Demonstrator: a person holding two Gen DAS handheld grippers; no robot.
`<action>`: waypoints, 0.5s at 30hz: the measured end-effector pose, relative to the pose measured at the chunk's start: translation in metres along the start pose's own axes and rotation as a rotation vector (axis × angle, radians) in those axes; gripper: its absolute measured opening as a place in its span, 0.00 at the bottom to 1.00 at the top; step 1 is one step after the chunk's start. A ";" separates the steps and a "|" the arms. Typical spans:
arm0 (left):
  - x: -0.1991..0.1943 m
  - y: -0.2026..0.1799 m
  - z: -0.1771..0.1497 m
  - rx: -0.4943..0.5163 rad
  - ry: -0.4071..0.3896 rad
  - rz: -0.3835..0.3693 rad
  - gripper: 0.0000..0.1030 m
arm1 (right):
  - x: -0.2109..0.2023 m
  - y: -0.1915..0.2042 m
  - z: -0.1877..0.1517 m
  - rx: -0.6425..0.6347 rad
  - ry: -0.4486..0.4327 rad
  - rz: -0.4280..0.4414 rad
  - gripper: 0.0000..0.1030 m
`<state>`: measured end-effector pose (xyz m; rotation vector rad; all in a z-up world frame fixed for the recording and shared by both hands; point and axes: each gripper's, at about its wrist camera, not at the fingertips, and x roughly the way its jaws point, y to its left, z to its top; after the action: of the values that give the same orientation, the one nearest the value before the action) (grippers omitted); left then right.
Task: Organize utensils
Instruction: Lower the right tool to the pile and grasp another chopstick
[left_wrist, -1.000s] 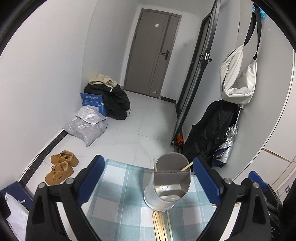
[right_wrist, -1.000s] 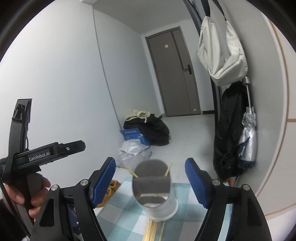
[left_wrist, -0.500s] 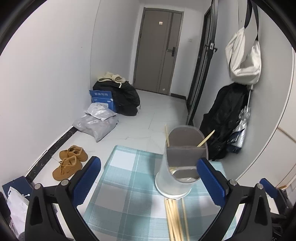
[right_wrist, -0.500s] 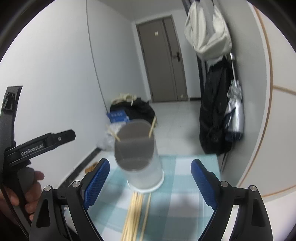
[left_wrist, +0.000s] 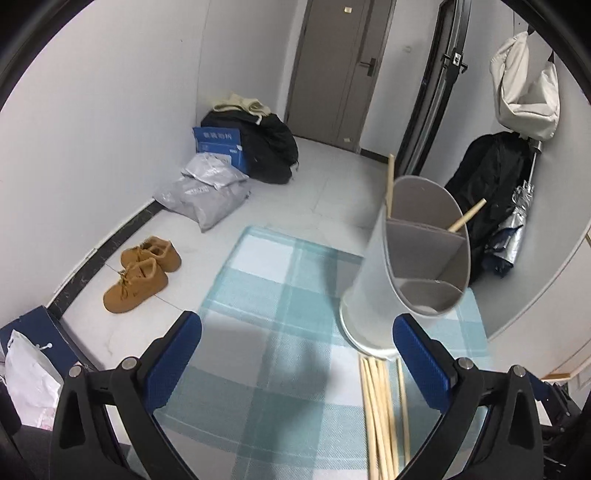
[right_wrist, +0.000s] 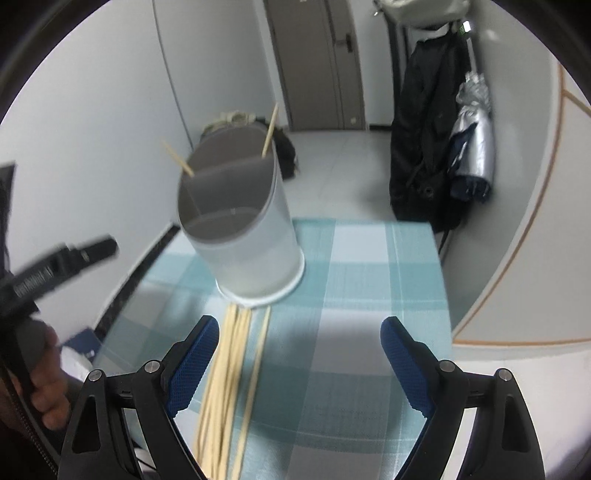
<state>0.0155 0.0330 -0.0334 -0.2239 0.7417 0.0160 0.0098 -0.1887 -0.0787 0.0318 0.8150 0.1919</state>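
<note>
while both the left gripper and right gripper gape wide and empty, the divided holder stands mid-tablecloth with two chopsticks, loose chopsticks lying against its base toward the near edge.

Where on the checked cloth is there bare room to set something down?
Bare cloth lies right of the holder and chopsticks, out to the table edge, and left of them. In front of the holder's base, the chopsticks crowd it.

Matt translucent white plastic holder with smooth grey dividers standing on woven teal-and-white checked cloth, pale bare-wood chopsticks lying just before it, textured blue rubbery pads on smooth black plastic gripper fingers.
</note>
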 end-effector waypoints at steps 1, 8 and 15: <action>0.000 -0.001 0.001 -0.001 0.000 -0.003 0.99 | 0.004 0.002 0.000 -0.005 0.011 0.004 0.86; 0.008 -0.003 0.001 0.008 0.025 -0.014 0.99 | 0.048 0.014 0.003 -0.039 0.129 -0.007 0.77; 0.014 0.013 0.007 -0.035 0.027 -0.023 0.99 | 0.087 0.026 0.006 -0.099 0.196 -0.018 0.68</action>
<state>0.0294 0.0463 -0.0399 -0.2665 0.7664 0.0037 0.0682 -0.1474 -0.1346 -0.0885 0.9999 0.2204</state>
